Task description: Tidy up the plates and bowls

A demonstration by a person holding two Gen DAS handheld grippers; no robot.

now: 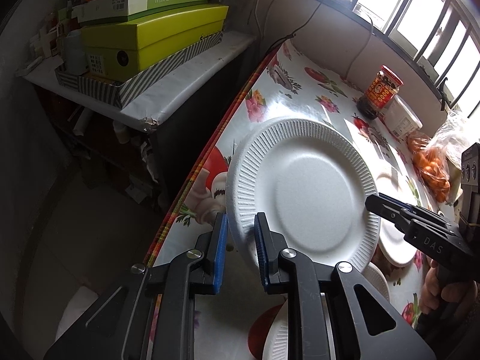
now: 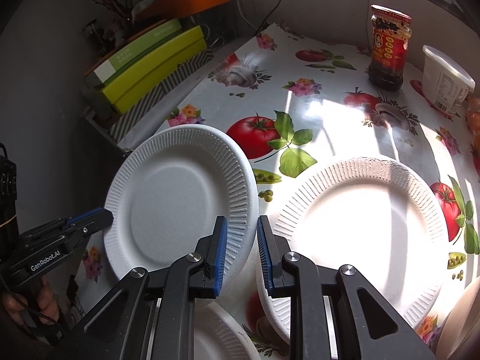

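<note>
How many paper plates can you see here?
3: a lifted plate between both grippers, a flat plate on the table at right, a near plate under the gripper. More may be hidden.
</note>
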